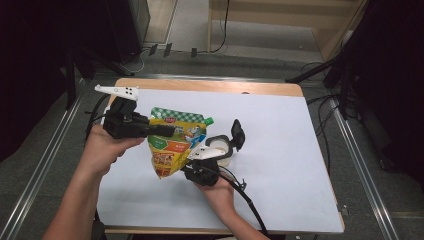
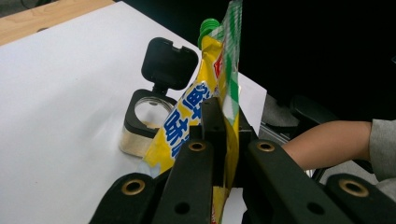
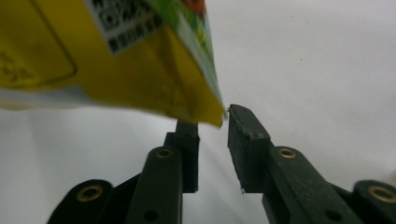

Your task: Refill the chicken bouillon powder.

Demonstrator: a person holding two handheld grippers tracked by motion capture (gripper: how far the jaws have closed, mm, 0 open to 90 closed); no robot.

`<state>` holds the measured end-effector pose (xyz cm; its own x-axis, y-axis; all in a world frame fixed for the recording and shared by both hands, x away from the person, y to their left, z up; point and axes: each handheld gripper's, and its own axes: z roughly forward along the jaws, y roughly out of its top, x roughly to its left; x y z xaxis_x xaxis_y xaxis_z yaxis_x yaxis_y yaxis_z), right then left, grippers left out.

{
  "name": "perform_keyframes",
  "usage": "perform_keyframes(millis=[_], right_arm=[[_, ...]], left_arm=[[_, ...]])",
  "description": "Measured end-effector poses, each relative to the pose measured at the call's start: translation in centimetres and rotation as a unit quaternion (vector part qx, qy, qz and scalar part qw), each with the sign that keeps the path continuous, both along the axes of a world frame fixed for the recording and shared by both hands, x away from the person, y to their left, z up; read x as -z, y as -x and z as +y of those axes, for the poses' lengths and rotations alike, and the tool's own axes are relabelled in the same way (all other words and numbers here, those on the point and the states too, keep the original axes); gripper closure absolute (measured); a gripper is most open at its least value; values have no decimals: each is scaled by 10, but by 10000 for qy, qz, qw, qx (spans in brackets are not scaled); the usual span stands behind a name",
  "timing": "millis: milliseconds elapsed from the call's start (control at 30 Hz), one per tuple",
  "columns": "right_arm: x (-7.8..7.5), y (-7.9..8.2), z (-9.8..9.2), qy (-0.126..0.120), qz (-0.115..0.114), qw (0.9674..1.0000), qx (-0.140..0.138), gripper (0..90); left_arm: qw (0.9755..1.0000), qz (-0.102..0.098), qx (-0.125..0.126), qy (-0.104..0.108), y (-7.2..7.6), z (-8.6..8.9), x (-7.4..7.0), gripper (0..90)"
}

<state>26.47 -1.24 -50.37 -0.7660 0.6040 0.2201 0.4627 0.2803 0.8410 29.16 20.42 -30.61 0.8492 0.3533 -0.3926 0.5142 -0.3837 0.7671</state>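
The yellow and green printed plastic refill pouch [image 1: 175,142] with a green screw spout hangs above the white-covered bench [image 1: 280,165], clamped along one side edge by the left gripper [image 1: 167,131], whose jaws are fully closed on the film. Its lower corner hangs just at the tips of the right gripper [image 3: 212,122], whose jaws stand apart with a gap between them and press on nothing. A small clear jar [image 2: 140,128] with a black flip lid thrown open stands on the bench just beside the pouch. Judgement: the pouch is soft, flexible and likely slippery; it will sag under its contents. The flat sealed edges and corners offer the firmest hold; squeezing the body risks a spill.
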Motion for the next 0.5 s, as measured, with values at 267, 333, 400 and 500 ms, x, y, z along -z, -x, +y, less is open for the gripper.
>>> perform_keyframes(millis=[267, 333, 400, 500], right_arm=[[-3, 6, 1, -26, -278, 9996, -6, 696], [-2, 5, 1, -5, -308, 9995, -28, 679], [-1, 5, 1, -7, -343, 9994, 35, 675], [3, 5, 1, 25, -415, 9990, 150, 707]], left_arm=[[9995, 296, -28, 39, -6, -2, 9, 900], [9994, 345, -46, 83, -6, -1, 9, 900], [9991, 377, -32, 181, -6, 0, 8, 900], [9985, 422, -3, 339, -5, 3, 6, 900]])
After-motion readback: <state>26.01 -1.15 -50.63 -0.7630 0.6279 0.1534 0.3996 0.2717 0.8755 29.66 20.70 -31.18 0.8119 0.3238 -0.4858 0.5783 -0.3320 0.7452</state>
